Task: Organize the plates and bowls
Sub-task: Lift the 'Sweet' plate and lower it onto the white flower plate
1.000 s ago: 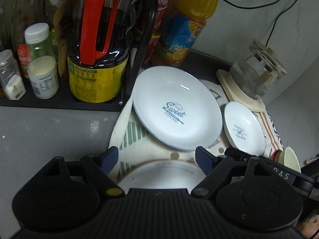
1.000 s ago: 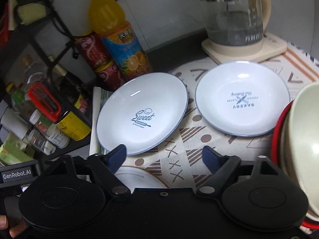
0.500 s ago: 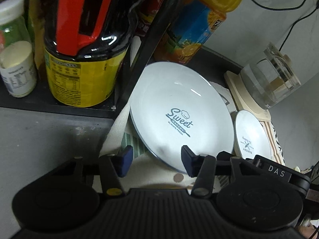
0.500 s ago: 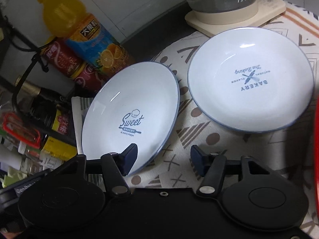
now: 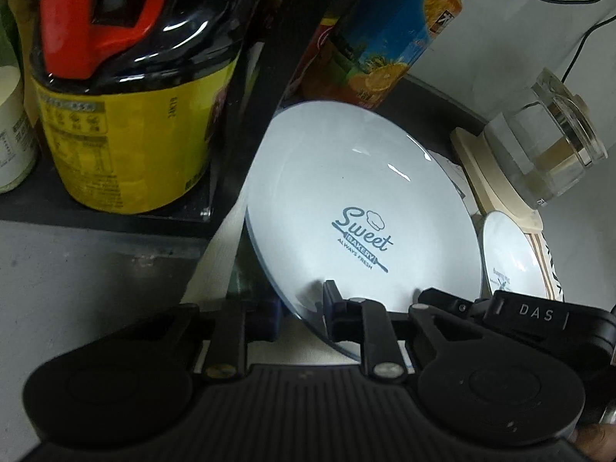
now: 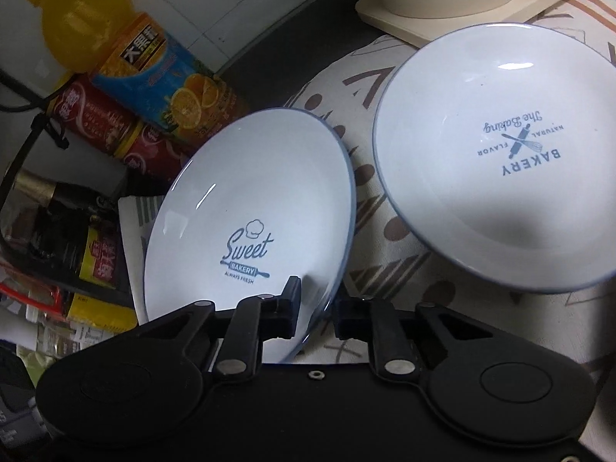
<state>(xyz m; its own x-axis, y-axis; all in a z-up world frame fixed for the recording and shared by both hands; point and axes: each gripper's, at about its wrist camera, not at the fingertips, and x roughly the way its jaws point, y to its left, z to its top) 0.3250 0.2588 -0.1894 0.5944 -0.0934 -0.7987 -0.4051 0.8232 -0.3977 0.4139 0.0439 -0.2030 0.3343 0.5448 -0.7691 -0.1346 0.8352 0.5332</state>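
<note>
A white "Sweet Bakery" plate [image 5: 358,208] with a blue rim lies tilted on the patterned cloth; it also shows in the right wrist view [image 6: 250,223]. My left gripper [image 5: 300,310] is shut on its near left rim. My right gripper [image 6: 315,315] is shut on its near right rim. A second white plate marked "Bakery" [image 6: 500,161] lies to the right; the left wrist view shows its edge [image 5: 508,258].
A black rack [image 5: 254,77] with a yellow-labelled dark bottle [image 5: 127,115] stands left. An orange juice bottle [image 6: 127,57] and red cans [image 6: 100,123] stand behind the plate. A glass kettle on a cream base [image 5: 539,161] stands at the back right.
Both grippers moved forward onto the "Sweet Bakery" plate and closed on its near rim, one on each side. The near white dish and the red-rimmed bowls passed out of view.
</note>
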